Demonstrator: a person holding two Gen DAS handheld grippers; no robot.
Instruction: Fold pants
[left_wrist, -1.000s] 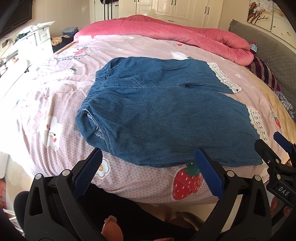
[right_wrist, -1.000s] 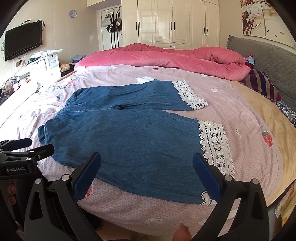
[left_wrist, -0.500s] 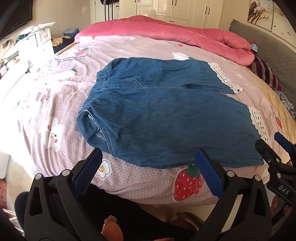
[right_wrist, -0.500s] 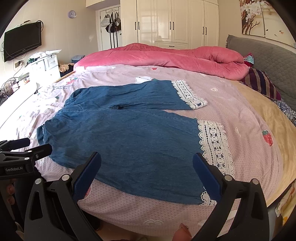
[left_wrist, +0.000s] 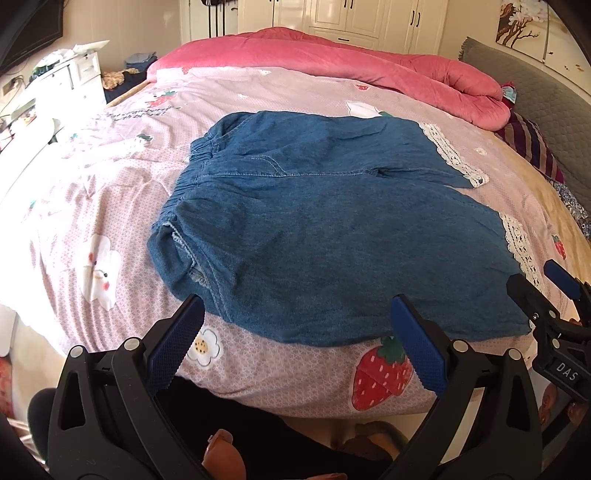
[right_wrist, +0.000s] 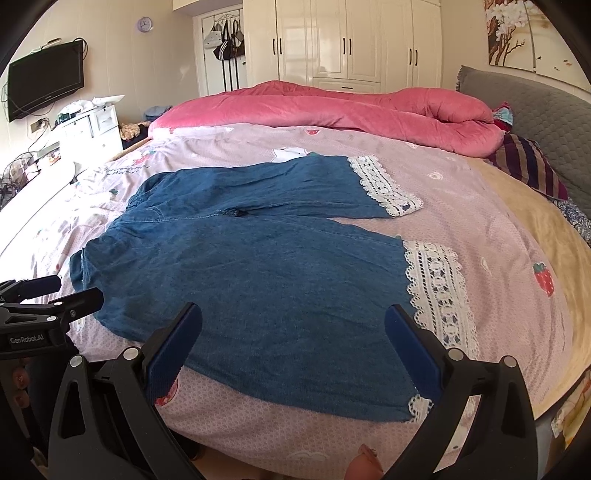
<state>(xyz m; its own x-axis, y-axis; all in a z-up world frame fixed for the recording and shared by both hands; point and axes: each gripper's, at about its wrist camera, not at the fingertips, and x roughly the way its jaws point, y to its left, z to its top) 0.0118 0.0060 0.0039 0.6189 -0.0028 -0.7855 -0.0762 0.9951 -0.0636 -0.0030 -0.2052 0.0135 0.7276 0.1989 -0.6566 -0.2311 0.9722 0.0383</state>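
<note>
Across the middle of both frames: denim pants spread flat on the bed, waistband toward frame left, lace-trimmed hems toward frame right. At lower centre of the left wrist view: left tongs, spread wide, gripping nothing, tips hovering near the pants' near edge. At lower centre of the right wrist view: right tongs, equally wide apart, empty, poised over the near leg. Along the upper frame: pink quilt, bunched up.

Both wrist views near bed edge, sharing pants
</note>
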